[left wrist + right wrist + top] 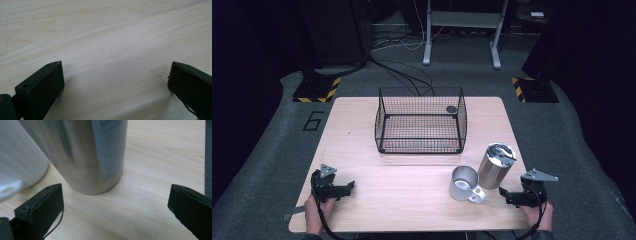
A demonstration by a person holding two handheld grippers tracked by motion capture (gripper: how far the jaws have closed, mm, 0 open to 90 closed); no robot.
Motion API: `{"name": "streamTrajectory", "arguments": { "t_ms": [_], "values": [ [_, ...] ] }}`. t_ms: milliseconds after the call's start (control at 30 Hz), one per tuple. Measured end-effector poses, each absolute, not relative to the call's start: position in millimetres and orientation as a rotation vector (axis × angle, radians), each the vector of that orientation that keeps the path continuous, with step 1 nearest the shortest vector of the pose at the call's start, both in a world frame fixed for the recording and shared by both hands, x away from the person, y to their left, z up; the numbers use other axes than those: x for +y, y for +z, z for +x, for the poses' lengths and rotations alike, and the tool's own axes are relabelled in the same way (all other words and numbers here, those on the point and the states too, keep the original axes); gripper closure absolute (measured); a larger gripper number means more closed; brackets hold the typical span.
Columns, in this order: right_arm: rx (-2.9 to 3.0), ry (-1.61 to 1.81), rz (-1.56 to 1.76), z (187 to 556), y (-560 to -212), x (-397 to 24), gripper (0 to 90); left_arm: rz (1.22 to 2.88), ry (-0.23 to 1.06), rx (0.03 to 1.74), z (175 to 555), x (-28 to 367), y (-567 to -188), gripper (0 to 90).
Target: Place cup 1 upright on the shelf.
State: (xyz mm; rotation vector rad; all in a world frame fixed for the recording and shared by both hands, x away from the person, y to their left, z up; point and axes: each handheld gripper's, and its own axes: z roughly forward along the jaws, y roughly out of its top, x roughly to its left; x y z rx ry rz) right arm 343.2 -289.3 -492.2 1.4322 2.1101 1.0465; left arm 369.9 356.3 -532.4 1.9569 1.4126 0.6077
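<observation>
A tall steel can point(496, 165) with a label stands upright at the table's right, and a metal mug point(465, 184) with its handle toward the front sits just left of it. My right gripper point(511, 194) rests on the table right of the mug, open, jaws aimed at the can's base point(92, 157); nothing lies between them point(116, 202). The mug's wall point(20, 162) shows at the left of the right gripper view. My left gripper point(343, 189) lies at the front left, open over bare wood point(116, 80).
A black wire basket point(421, 120) stands at the table's point(412, 170) far middle with a small dark disc point(451, 109) at its back right. The table's right edge runs close beside my right gripper. Stands and cables lie on the floor beyond.
</observation>
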Motion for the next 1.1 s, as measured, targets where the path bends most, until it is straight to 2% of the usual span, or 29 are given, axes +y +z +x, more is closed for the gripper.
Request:
{"name": "streamTrajectory", "arguments": {
  "t_ms": [667,1100],
  "values": [
    [2.051,1.208,1.303,337.5,-438.1,-277.8,0.0,1.956,0.609,1.416,369.8,356.4,-532.3,0.4],
    [2.038,1.232,1.252,352.1,-413.1,-259.6,0.0,1.954,0.610,1.417,369.3,356.3,-532.4,0.5]
  ]
}}
